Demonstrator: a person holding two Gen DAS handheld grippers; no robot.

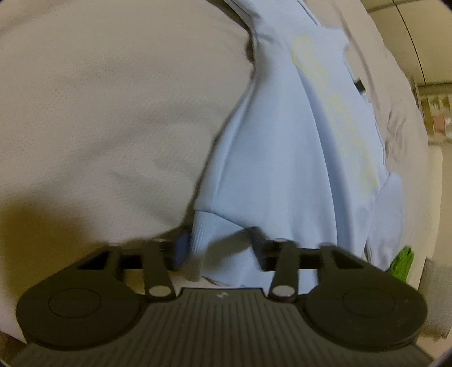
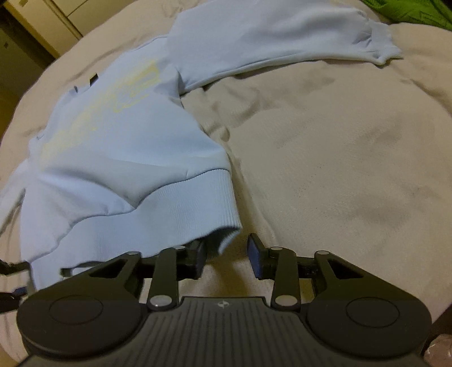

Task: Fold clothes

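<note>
A light blue sweatshirt (image 1: 296,141) with a pale yellow print lies spread on a beige bed cover (image 1: 99,113). My left gripper (image 1: 219,248) is at its near edge, and its jaws are shut on the ribbed hem (image 1: 209,234), which bunches up between the pads. In the right wrist view the sweatshirt (image 2: 113,146) stretches away to the left, and one sleeve (image 2: 268,36) reaches across the top. My right gripper (image 2: 227,258) stands open at the hem's right corner (image 2: 223,240). That corner rests by the left finger, and bare cover shows in the gap.
The beige bed cover (image 2: 339,155) is wrinkled to the right of the sweatshirt. A green cloth (image 2: 409,11) lies at the far right corner, also seen as a green cloth (image 1: 402,262) at the bed's edge. Pale cabinet doors (image 2: 42,22) stand beyond the bed.
</note>
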